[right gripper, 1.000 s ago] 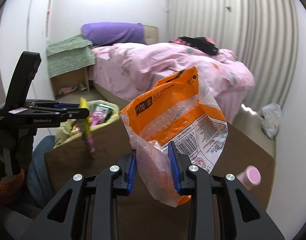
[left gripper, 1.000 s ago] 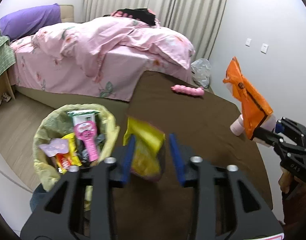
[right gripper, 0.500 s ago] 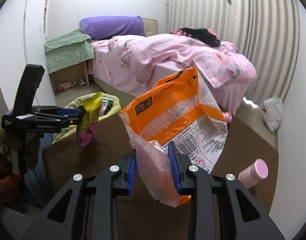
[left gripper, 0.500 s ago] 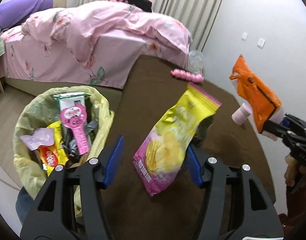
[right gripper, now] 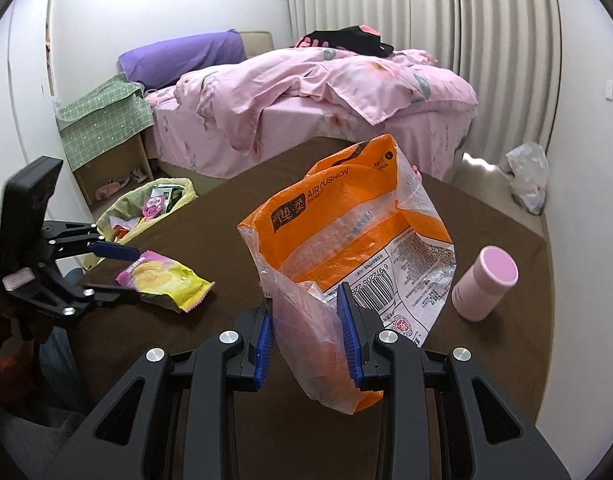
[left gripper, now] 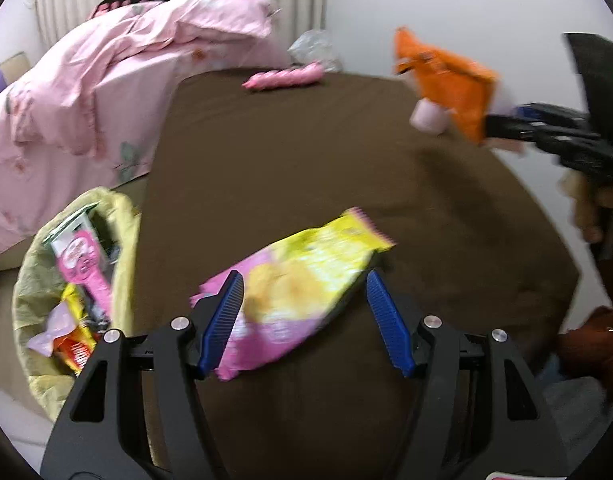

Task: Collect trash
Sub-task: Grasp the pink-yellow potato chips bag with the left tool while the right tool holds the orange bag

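L gripper (left gripper: 302, 320): jaws opening, wide apart, blue ribbed pads clear of the crinkly yellow-and-pink snack packet (left gripper: 294, 288) lying between them. From the R wrist cam the packet (right gripper: 166, 278) looks to lie flat on the brown cloth-covered table (right gripper: 226, 240), near the table's left edge; L gripper (right gripper: 110, 270) reaches over it w/ one finger above and one below in that view. Can't tell for sure if a pad still brushes it; L cam is motion-blurred.

R gripper (right gripper: 306, 326): clamped on the lower part of an orange-and-clear plastic "AIR CUSHION" bag (right gripper: 346, 248), bag stands upright above the table, pads pinching the clear film. Same bag (left gripper: 446, 84) seen far right in L cam.

Trash bin lined w/ pale yellow-green plastic bag (left gripper: 30, 280) sits just off the table's left side, beside the bed; has wrappers inside, incl. a pink-and-white pack. Also seen in R cam (right gripper: 182, 188).

Still on table: pink cylindrical bottle (right gripper: 484, 288) tilted at the right, near the orange bag; pink ridged roll-shaped item (left gripper: 284, 76) at the far edge.

Bed w/ pink floral duvet (right gripper: 306, 88) behind the table.
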The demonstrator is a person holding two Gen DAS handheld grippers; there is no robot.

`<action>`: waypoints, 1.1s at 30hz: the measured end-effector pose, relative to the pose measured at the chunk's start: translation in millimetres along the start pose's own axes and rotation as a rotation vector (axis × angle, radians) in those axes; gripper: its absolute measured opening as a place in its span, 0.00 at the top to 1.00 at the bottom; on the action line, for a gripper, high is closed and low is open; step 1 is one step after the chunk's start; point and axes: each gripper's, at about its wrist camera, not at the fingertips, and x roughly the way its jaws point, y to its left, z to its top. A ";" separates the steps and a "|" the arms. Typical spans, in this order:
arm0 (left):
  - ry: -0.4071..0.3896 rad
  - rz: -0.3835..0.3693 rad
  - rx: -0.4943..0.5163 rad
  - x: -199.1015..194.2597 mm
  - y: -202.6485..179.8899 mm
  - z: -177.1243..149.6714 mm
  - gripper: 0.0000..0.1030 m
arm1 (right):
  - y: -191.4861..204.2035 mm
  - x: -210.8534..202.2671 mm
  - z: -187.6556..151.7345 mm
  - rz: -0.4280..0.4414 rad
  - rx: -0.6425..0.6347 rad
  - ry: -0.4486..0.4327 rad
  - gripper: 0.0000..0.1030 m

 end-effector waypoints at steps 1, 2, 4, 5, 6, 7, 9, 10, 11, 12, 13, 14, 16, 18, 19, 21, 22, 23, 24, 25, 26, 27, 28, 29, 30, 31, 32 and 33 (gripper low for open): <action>0.003 0.008 -0.017 1.3 5.3 -0.2 0.41 | -0.9 -0.4 -0.9 0.000 -0.002 0.000 0.72; -0.001 0.000 -0.033 0.9 10.4 -0.5 0.41 | -0.9 -0.9 -1.8 0.001 -0.006 0.000 0.72; -0.023 -0.017 -0.087 -5.9 22.4 -2.0 0.41 | -1.6 -1.3 -3.0 -0.002 -0.013 -0.002 0.72; -0.030 -0.011 -0.111 -8.9 28.4 -3.3 0.41 | -1.6 -1.7 -3.5 -0.004 -0.017 -0.004 0.72; -0.034 0.002 -0.144 -11.8 34.7 -5.7 0.41 | -2.1 -1.5 -3.7 -0.002 -0.019 -0.005 0.72; -0.031 0.015 -0.182 -13.4 38.8 -8.8 0.41 | -2.0 -0.9 -3.9 -0.001 -0.019 -0.006 0.72; -0.014 0.011 -0.247 -12.9 40.6 -15.7 0.41 | -0.8 1.4 -3.7 0.000 -0.022 -0.006 0.72; 0.002 0.009 -0.273 -9.3 39.9 -18.5 0.41 | 0.9 0.8 -4.2 -0.001 -0.025 -0.006 0.72; 0.013 0.014 -0.287 -5.7 37.8 -20.1 0.41 | 2.1 1.1 -4.4 -0.003 -0.030 -0.006 0.72; 0.019 0.027 -0.294 -2.7 34.9 -21.9 0.41 | 4.1 0.9 -5.0 -0.004 -0.036 -0.005 0.72; 0.000 0.072 -0.274 -1.1 27.9 -21.6 0.41 | 6.6 0.4 -5.6 -0.004 -0.045 -0.004 0.72; 0.004 0.098 -0.255 1.6 22.7 -20.4 0.40 | 7.1 -0.6 -6.1 -0.003 -0.051 -0.005 0.72; 0.011 0.165 -0.192 8.5 8.6 -16.9 0.40 | 7.7 -3.0 -7.6 -0.007 -0.062 -0.008 0.72; 0.010 0.191 -0.168 13.4 4.1 -12.6 0.50 | 5.0 -6.4 -8.4 -0.012 -0.053 -0.015 0.72; 0.005 0.187 -0.183 12.7 5.0 -10.6 0.65 | 5.0 -7.4 -8.2 -0.014 -0.049 -0.018 0.72; -0.003 0.149 -0.228 8.8 11.1 -9.2 0.84 | 2.8 -11.2 -8.5 -0.015 -0.037 -0.030 0.72; -0.017 0.138 -0.252 4.5 14.5 -9.2 1.00 | 3.7 -11.8 -8.5 -0.014 -0.039 -0.032 0.72; -0.027 0.137 -0.263 1.5 16.5 -9.5 1.00 | 4.5 -12.8 -8.5 -0.014 -0.041 -0.034 0.72; -0.046 0.144 -0.274 -4.2 19.0 -10.1 1.00 | 6.7 -13.5 -7.0 -0.015 -0.051 -0.037 0.72; -0.064 0.148 -0.283 -10.0 21.4 -10.9 1.00 | 7.9 -13.8 -6.8 -0.014 -0.055 -0.038 0.72; -0.075 0.147 -0.291 -15.0 23.0 -10.6 1.00 | 10.3 -13.8 -6.2 -0.013 -0.060 -0.040 0.72; -0.085 0.147 -0.300 -19.4 25.7 -11.0 1.00 | 12.4 -13.4 -5.1 -0.010 -0.066 -0.041 0.72; -0.098 0.147 -0.314 -25.7 30.1 -12.2 1.00 | 16.3 -12.2 -3.3 -0.006 -0.077 -0.042 0.72; -0.104 0.140 -0.323 -29.6 32.8 -13.0 1.00 | 20.7 -10.8 -1.6 0.000 -0.090 -0.042 0.72; -0.105 0.120 -0.333 -32.8 36.1 -13.9 1.00 | 24.8 -9.9 -0.5 0.003 -0.106 -0.040 0.72; -0.107 0.082 -0.331 -35.0 37.2 -14.1 0.99 | 26.9 -10.6 0.1 0.004 -0.113 -0.041 0.72; -0.116 0.057 -0.319 -36.5 35.7 -13.7 0.99 | 29.8 -10.4 1.0 0.010 -0.124 -0.042 0.72; -0.127 0.039 -0.296 -38.0 32.2 -12.8 0.88 | 30.5 -10.7 1.2 0.015 -0.127 -0.042 0.72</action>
